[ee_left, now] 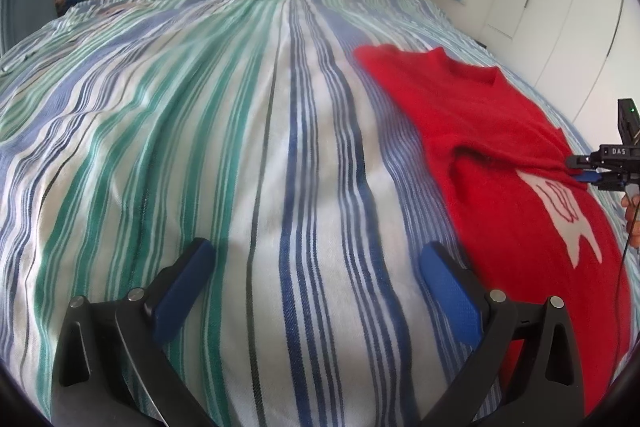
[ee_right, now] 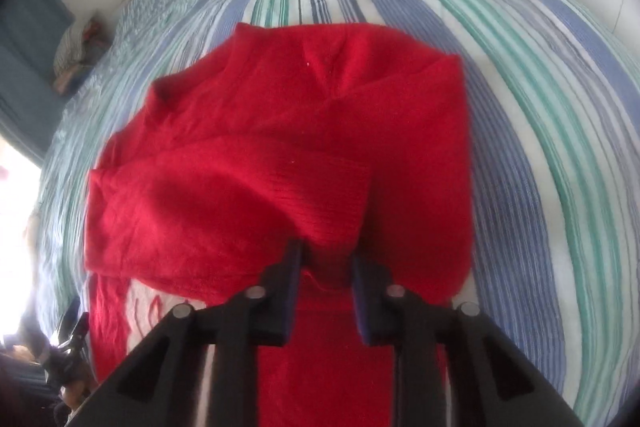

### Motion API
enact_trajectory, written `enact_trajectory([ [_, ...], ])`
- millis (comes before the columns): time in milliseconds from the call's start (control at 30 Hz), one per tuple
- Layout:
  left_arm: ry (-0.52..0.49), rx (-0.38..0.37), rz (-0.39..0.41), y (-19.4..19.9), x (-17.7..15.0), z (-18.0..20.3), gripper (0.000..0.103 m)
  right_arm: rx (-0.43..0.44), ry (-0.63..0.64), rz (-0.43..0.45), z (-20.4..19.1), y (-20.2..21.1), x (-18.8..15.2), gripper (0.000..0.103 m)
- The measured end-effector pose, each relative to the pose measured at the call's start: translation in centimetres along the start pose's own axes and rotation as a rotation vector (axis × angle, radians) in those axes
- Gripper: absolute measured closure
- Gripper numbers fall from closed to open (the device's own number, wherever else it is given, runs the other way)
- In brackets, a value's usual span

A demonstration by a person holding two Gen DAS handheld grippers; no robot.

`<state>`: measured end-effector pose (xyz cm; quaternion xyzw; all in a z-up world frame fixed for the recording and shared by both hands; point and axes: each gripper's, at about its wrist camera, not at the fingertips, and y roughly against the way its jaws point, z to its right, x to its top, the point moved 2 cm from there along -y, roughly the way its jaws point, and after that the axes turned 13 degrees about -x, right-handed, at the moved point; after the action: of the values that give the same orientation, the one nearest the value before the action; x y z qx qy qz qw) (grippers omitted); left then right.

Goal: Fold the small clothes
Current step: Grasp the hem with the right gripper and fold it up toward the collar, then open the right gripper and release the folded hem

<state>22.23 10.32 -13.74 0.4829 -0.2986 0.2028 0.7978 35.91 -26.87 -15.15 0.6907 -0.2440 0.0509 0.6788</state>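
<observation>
Your left gripper (ee_left: 316, 275): jaws wide, empty, above striped bed (ee_left: 200, 131). Right gripper (ee_right: 326, 267): jaws pinching red sweater (ee_right: 280, 147), 3 o'clock.

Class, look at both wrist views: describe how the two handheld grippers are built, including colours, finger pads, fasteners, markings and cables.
Both the left gripper and right gripper have black angular frames, silver round fasteners and blue textured finger pads. The right gripper's body shows white "DAS" lettering, a green light and a thin black cable.

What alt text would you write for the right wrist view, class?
The right gripper pinches a fold of a red sweater lying on a striped bedspread. A white design shows at the sweater's lower left edge.
</observation>
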Motion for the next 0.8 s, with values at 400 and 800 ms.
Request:
enact_trajectory([
  [400, -0.015, 0.023, -0.007, -0.4, 0.1, 0.2, 0.001, -0.120, 0.074, 0.379, 9.3, 8.3, -5.6, 0.021],
  [800, -0.028, 0.041, -0.007, -0.5, 0.1, 0.4, 0.001, -0.222, 0.021, 0.354, 17.0, 4.3, -10.0, 0.007],
])
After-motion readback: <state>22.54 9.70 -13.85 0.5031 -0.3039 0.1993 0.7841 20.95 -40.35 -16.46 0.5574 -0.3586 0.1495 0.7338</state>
